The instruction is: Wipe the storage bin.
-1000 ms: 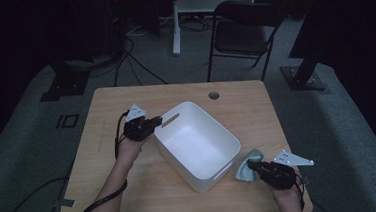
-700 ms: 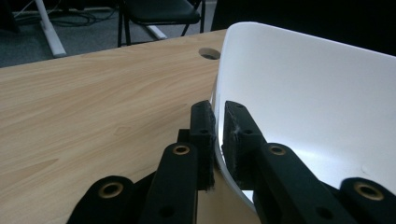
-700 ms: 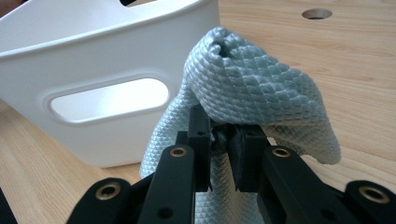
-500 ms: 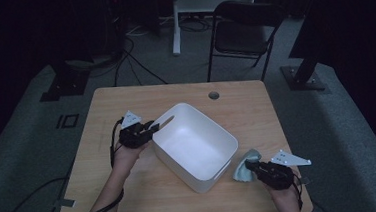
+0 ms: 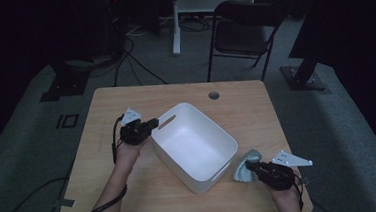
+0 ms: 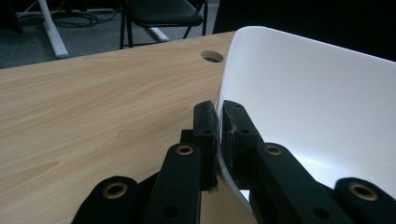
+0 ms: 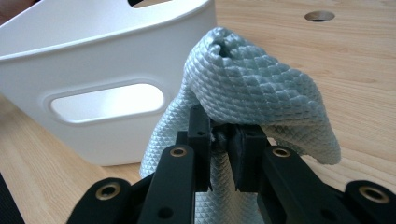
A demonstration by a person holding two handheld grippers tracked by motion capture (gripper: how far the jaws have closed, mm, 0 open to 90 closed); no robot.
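One white bin (image 5: 195, 145), one cloth (image 5: 244, 165), one chair (image 5: 248, 29)

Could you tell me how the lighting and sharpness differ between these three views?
High view: dim, the surroundings nearly black, the table soft. Left gripper view: brighter, the tub wall almost washed out. Right gripper view: well lit, the cloth weave crisp, the near jaws slightly soft.
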